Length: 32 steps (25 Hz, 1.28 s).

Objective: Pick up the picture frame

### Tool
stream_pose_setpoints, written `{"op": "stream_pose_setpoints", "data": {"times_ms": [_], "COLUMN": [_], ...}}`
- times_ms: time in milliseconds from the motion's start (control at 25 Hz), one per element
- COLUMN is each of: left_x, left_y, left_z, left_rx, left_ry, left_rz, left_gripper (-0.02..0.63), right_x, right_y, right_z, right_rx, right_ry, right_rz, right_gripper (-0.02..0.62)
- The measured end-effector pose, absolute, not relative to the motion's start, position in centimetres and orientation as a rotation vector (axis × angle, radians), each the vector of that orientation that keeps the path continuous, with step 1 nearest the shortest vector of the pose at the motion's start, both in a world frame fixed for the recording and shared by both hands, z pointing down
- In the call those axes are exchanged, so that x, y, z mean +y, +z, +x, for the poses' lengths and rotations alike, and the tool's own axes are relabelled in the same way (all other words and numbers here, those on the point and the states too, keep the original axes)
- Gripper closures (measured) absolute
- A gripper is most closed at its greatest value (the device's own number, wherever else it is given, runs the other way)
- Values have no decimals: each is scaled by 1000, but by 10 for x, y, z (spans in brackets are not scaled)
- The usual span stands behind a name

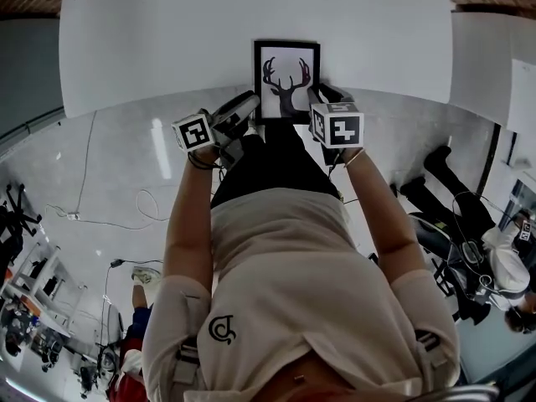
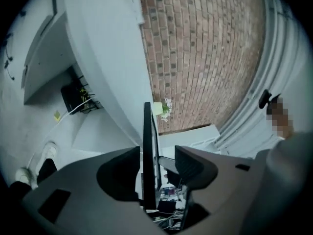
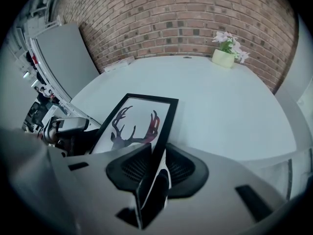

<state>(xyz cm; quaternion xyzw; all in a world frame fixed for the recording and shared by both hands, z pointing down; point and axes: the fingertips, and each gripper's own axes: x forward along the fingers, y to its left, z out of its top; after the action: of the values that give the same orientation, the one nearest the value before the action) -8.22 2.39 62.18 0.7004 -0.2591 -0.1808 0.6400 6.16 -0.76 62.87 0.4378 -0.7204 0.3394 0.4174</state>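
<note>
**Frame clamped on the right, loose on the left**

Head view: the frame [image 1: 286, 80] sits between the two grippers, its long axis running away from the person and the antlers pointing to the far side. The left gripper [image 1: 245, 109] is at its near left corner and the right gripper [image 1: 325, 97] at its right edge. The frame's near edge is hidden behind the grippers, so I cannot tell whether it touches the counter [image 1: 167, 32].

Left gripper view: the frame is seen edge-on as a thin dark bar rising straight ahead between the jaws. The jaws stand apart, with a clear gap on the bar's right side. Its lower end is cut off behind the gripper body.

Right gripper view: the jaws are closed on the frame's edge, pads pressing both faces. The picture tilts away ahead and to the left. A plant pot [image 3: 224, 58] stands far ahead on the counter.
</note>
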Motion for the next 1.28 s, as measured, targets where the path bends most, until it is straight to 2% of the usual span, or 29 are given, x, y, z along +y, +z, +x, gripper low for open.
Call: {"op": "stream_pose_setpoints", "data": {"times_ms": [480,800,960,1280], "left_x": [24,18,11,12], "left_y": [626,626,632,631], "left_z": [-38,-18,-14,-14], "left_rx": [-394,-338,-357,-398], "left_ry": [-444,-389,-334,-353], "left_rz": [1476,1484,1563,1563], "left_gripper": [376,491,575,581], "right_x": [-11,-12,-13,-16], "right_y": [631,631,631,631], "right_z": [62,63,63,62], "right_rx": [-1816,-1827,-1841,-1859], "right_ry": [858,887,882,859], "right_rz": [1085,1072,1054,1024], "right_gripper": [499,499,497,497]}}
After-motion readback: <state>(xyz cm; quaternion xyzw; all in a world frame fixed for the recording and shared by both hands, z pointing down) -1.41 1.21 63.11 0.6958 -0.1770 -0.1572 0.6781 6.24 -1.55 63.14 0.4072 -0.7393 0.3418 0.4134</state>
